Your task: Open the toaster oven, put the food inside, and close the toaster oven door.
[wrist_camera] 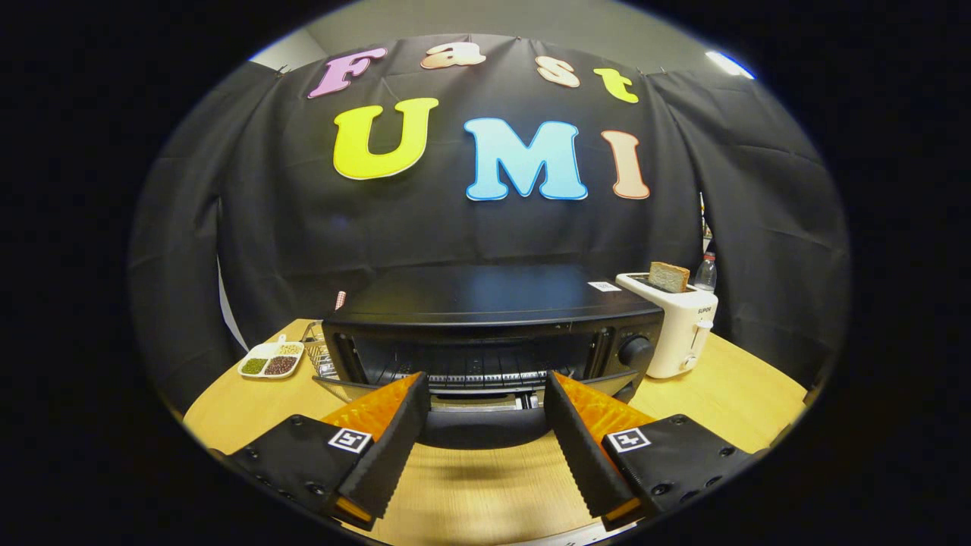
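A black toaster oven [493, 303] stands on the wooden table [728, 402], just ahead of my fingers. Its door [485, 434] hangs open toward me, and the wire rack [470, 373] inside is bare. My gripper [485, 393] is open, with its orange-and-black fingertips [410, 398] at the oven's mouth on either side of the lowered door, pressing on nothing. A slice of bread [669, 275] sticks up from a white pop-up toaster [679, 322] to the right of the oven.
A white divided dish of beans [271, 359] and a wire basket [318, 353] sit left of the oven. A water bottle [705, 271] stands behind the white toaster. Bare tabletop lies below my fingers and to the right.
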`<state>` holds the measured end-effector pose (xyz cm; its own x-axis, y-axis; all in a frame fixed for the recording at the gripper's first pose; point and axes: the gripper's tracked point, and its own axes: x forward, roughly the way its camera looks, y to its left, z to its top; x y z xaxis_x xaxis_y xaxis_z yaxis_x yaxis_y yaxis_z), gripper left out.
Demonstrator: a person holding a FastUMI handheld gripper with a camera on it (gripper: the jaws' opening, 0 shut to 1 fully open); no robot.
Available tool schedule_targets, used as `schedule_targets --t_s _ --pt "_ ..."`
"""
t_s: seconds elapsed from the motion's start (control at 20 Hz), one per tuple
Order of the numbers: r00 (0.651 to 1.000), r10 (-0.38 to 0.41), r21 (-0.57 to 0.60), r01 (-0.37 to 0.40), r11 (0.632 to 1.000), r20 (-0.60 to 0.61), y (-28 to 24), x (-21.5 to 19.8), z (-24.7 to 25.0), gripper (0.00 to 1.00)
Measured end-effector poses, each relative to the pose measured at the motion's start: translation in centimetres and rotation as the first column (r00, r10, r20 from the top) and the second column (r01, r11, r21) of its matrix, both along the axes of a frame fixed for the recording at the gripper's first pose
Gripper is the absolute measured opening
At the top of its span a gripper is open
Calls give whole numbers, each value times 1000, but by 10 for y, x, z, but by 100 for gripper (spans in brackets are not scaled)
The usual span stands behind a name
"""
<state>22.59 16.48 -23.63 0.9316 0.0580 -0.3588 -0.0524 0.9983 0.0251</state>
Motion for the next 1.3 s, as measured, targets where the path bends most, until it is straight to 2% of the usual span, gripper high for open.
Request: schedule_targets --t_s 0.65,1.05,1.2,1.3 --pt "995 38 6 -38 999 -94 -3 -52 -43 96" --pt "975 65 -28 -72 997 -211 -1 -72 -74 95" --pt "961 102 -19 -111 994 -257 2 -83 -79 96" --pt "943 172 19 -174 985 -286 12 -91 -75 95"
